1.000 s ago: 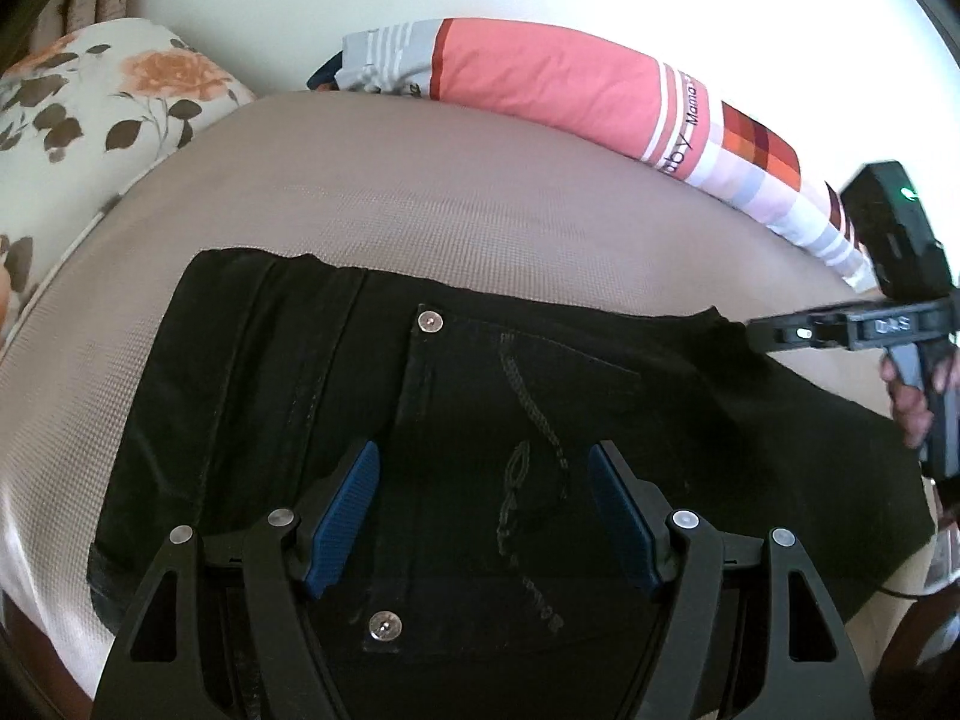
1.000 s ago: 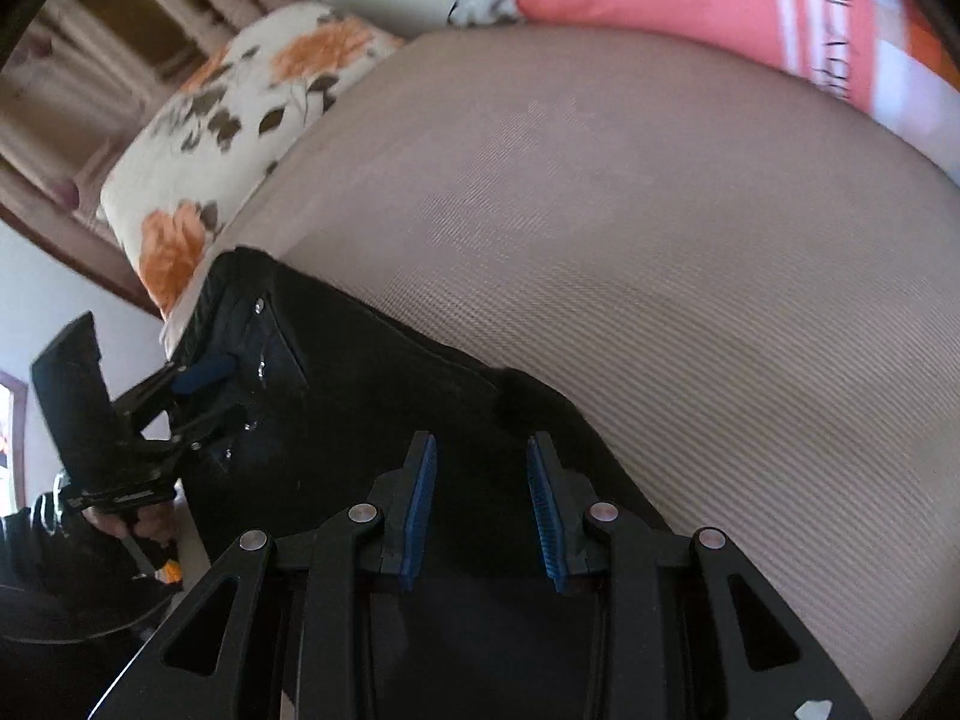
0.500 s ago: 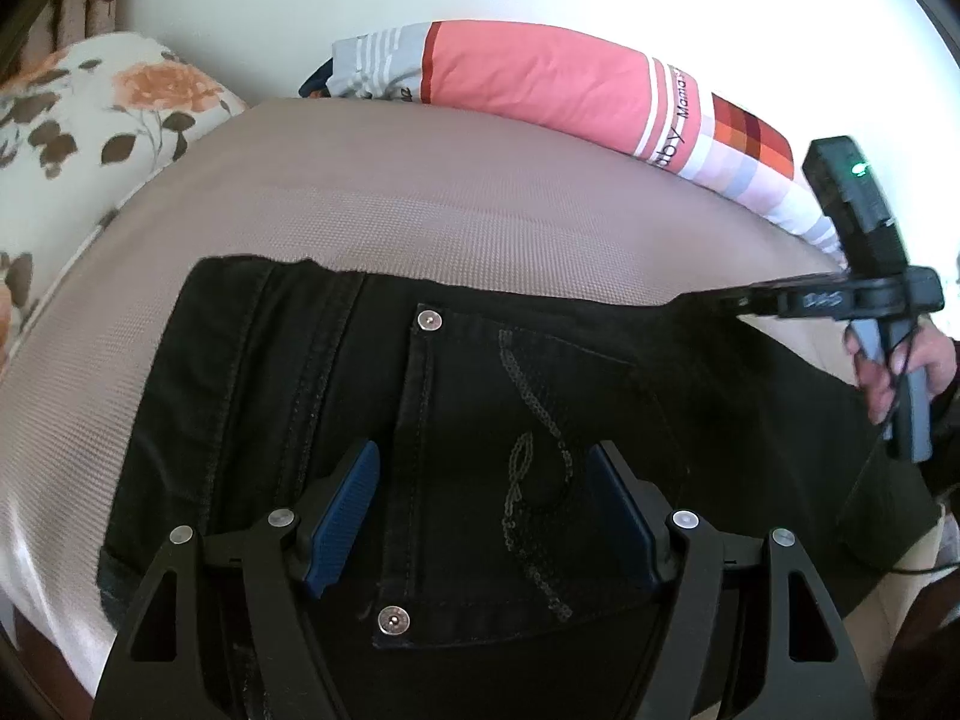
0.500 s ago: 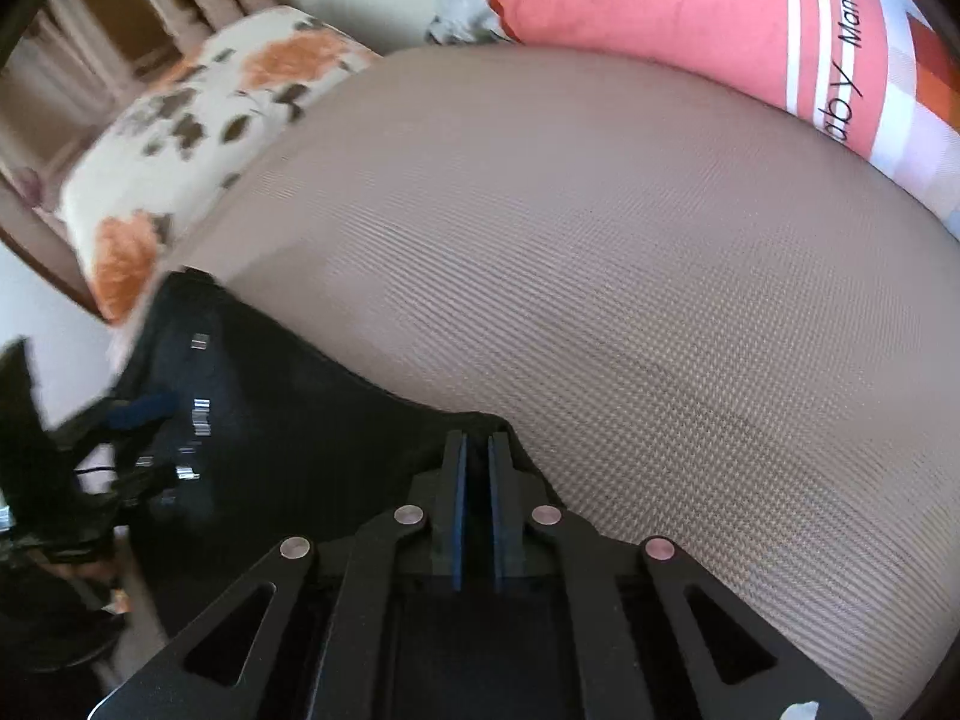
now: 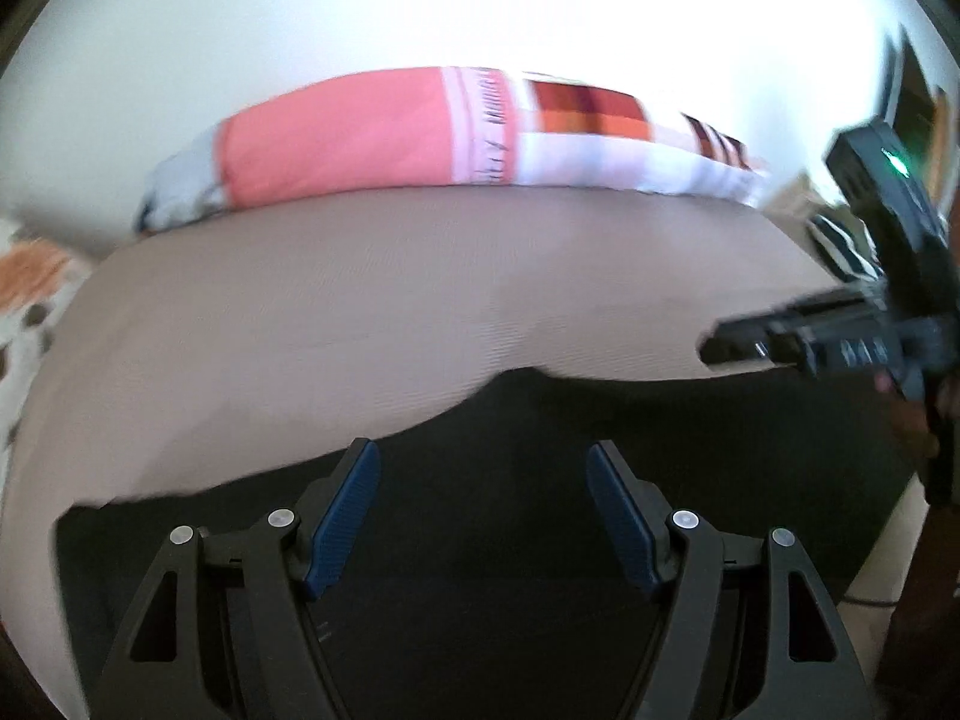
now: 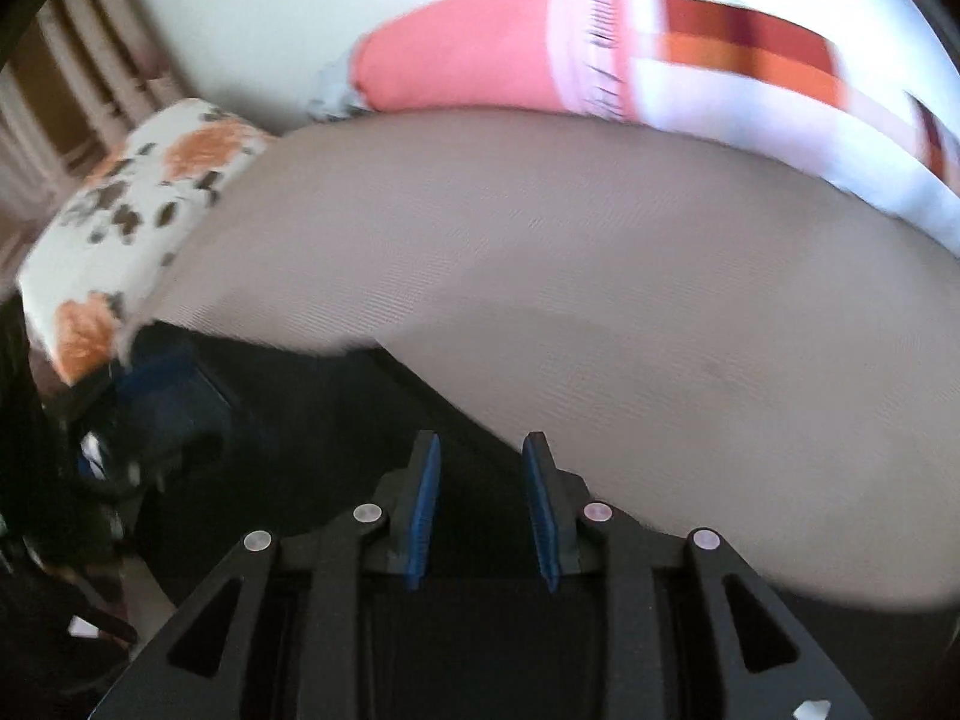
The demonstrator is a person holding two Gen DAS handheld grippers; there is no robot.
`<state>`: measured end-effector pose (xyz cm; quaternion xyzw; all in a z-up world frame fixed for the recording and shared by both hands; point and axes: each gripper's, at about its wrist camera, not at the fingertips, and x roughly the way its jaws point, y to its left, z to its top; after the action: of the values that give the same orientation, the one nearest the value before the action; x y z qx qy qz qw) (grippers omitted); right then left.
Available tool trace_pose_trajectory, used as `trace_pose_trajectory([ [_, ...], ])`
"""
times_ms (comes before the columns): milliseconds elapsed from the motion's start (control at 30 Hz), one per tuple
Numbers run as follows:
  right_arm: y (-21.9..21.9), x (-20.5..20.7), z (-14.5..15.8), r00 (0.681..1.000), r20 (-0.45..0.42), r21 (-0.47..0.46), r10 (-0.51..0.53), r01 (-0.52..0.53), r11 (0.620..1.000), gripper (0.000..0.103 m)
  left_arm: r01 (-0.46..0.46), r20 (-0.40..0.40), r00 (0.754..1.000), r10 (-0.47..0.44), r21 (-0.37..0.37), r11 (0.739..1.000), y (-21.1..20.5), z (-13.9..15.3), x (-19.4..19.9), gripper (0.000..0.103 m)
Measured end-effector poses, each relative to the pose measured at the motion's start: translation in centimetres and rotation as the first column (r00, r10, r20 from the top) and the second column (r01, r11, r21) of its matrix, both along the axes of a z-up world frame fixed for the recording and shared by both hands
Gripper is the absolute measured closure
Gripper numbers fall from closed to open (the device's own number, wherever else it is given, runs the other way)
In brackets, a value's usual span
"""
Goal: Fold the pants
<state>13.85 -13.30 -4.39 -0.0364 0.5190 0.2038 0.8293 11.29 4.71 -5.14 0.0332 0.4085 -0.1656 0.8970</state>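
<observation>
Over black pants (image 5: 480,540) – left gripper (image 5: 483,516) spread; right gripper (image 6: 480,504) opening, unclamped.

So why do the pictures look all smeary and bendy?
Left wrist view: motion blur smears the pillow; the wall glares white. Right wrist view: same smear on the flowery cushion; the fisheye lens bends the bed.

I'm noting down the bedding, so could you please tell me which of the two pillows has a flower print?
The pillow at the left edge of the bed: white with orange flowers and dark leaves. The long pillow along the wall is plain coral pink with striped and checked panels.
</observation>
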Motion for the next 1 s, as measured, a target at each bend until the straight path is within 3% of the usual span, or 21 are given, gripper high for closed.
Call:
trace_pose_trajectory([
  [133,-3.7,-2.1,-1.8,0.995,-0.029,-0.081,-0.097,0.094,0.992,0.075,0.07,-0.048,0.996,-0.069,0.004,0.998,-3.3,-1.5,2.1,0.034],
  [267,-5.4,-2.8,-3.2,0.986,-0.036,-0.084,-0.161,0.158,0.984,0.075,0.083,-0.111,0.99,-0.084,-0.014,0.996,-4.7,-3.1,3.9,0.056],
  [367,-5.5,-2.7,-4.0,0.983,-0.003,-0.114,-0.183,0.181,0.977,0.076,0.076,-0.132,0.988,-0.077,-0.011,0.997,-5.2,-4.1,5.0,0.065],
  [533,-5.2,-2.2,-4.8,0.979,0.048,-0.112,-0.196,0.2,0.973,0.077,0.072,-0.166,0.984,-0.071,0.0,0.997,-5.9,-5.4,6.3,0.068],
  [733,-6.1,-2.1,-4.9,0.977,0.045,-0.06,-0.21,0.213,0.975,0.077,0.054,-0.153,0.987,-0.05,0.02,0.998,-6.4,-5.3,6.3,0.068],
  [1000,-8.9,-3.4,-2.3,0.97,0.056,0.053,-0.238,0.235,0.971,0.076,0.016,-0.134,0.991,-0.018,-0.017,1.0,-4.8,-3.5,2.4,0.068],
])
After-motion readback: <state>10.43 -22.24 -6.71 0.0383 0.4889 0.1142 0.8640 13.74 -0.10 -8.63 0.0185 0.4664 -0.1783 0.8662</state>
